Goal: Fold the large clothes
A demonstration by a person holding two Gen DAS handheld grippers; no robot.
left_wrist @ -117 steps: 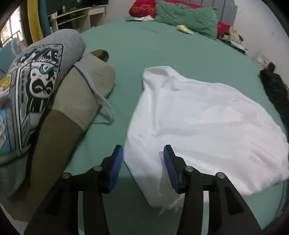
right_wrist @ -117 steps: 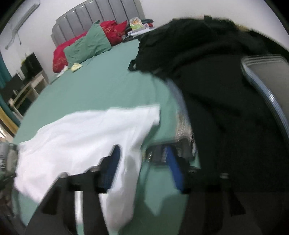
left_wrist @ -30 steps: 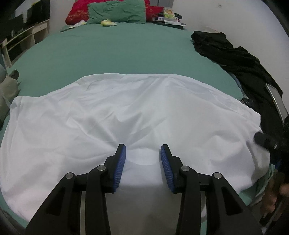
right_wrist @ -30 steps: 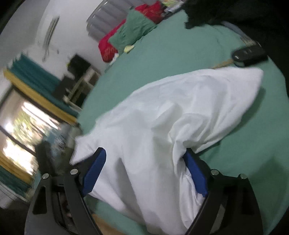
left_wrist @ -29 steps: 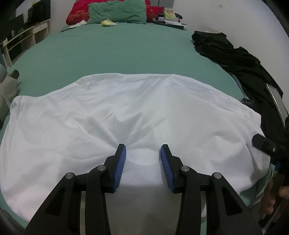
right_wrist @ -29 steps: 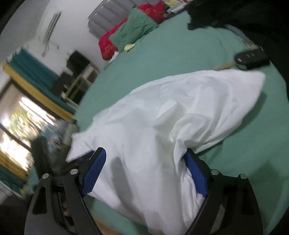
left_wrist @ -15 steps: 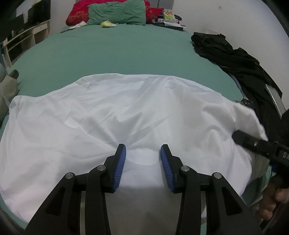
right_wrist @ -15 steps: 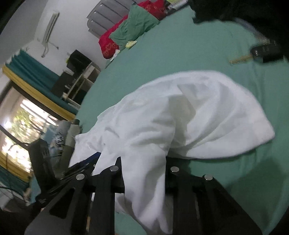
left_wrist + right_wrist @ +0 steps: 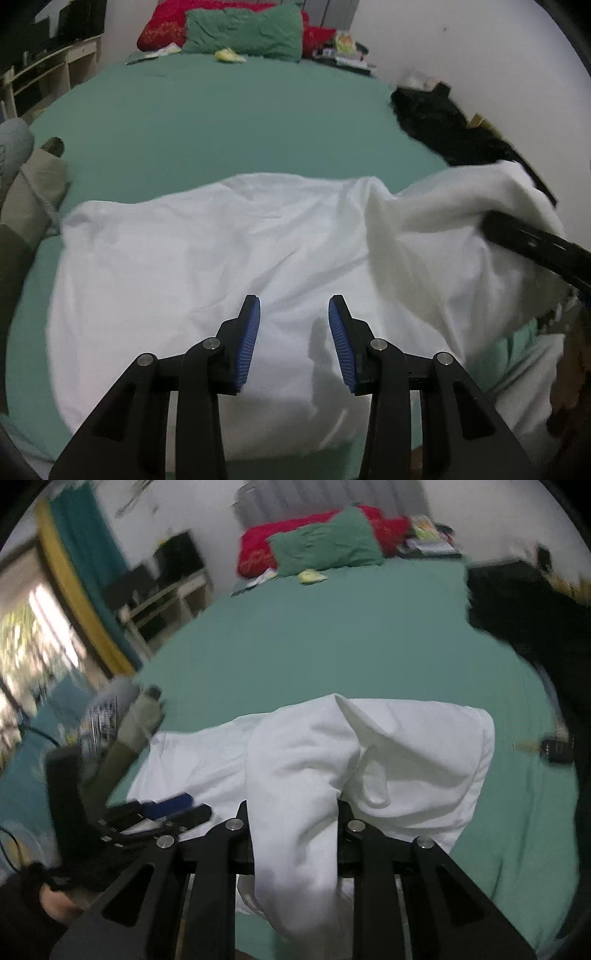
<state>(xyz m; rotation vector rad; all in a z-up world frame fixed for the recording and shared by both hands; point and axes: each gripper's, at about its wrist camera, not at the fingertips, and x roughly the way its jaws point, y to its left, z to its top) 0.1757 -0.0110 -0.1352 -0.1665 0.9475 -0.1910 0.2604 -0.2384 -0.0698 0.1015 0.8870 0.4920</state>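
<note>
White shirt (image 9: 295,775) bunched, pinched in right gripper (image 9: 293,808), lifted off green bed's (image 9: 229,122) right edge; left gripper (image 9: 294,314) spread, empty.

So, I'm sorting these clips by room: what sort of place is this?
Most likely a bedroom: a wide bed with a green sheet, red and green pillows against a padded headboard, and a white garment spread for folding.

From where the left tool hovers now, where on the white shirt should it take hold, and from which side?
Probably the white shirt at its near hem, below the open left tool, coming in from the near bed edge. That edge lies flat and free on the green sheet, while the right tool is clamped on the bunched right side, lifted clear.
</note>
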